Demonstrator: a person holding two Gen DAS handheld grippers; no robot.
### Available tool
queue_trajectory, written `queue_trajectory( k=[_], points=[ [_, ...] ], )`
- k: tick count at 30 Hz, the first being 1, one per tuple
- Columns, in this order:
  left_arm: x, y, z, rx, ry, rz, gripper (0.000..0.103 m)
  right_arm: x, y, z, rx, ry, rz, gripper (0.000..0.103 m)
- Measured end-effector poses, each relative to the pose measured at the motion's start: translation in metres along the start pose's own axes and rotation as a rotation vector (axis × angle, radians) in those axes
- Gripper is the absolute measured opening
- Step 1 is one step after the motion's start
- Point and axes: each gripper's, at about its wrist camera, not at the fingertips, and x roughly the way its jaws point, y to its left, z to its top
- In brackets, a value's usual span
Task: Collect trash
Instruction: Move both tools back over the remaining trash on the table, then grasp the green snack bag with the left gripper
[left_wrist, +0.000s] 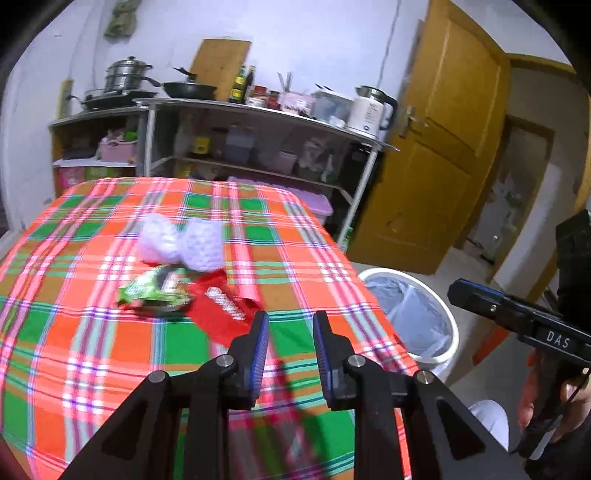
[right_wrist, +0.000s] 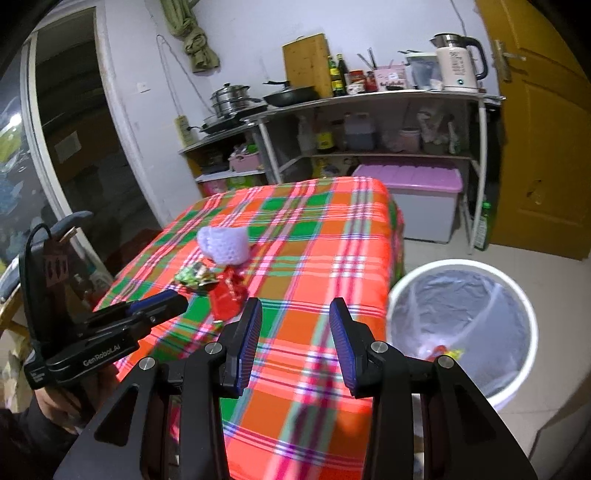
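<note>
Trash cluster, red wrapper (left_wrist: 225, 314) nearest, lies on the counter (left_wrist: 110, 362) just ahead-left of the left claw (left_wrist: 291, 325), nearer it than the right claw (right_wrist: 295, 314); both claws spread, empty; bin (right_wrist: 517, 291) to the right.

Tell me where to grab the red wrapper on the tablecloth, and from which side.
Take the red wrapper at its near, bare end, coming from the table's near edge. It lies flat, and its far end sits beside the green wrapper and the white foam netting, so that side looks crowded.
</note>
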Motion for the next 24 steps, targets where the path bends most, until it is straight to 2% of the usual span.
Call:
queue_trajectory(
  k=[1,4,9,16,20,24],
  points=[
    [-0.002,0.005,0.000,-0.006,-0.003,0.008,0.025,0.003,0.003,0.001,-0.005,0.000,0.005,0.039],
    [-0.005,0.019,-0.001,-0.018,-0.006,0.059,0.045,0.012,0.013,0.004,-0.021,0.003,0.022,0.040],
    [-0.006,0.044,0.003,-0.050,-0.026,0.103,0.045,0.027,0.028,0.010,-0.056,0.020,0.047,0.043],
    [0.004,0.077,0.007,-0.087,-0.013,0.149,0.046,0.047,0.042,0.015,-0.095,0.054,0.068,0.048],
    [0.015,0.093,0.009,-0.122,0.004,0.155,0.052,0.058,0.046,0.018,-0.110,0.073,0.062,0.048],
    [0.028,0.105,0.011,-0.154,0.019,0.155,0.053,0.067,0.047,0.021,-0.122,0.088,0.061,0.048]
  ],
)
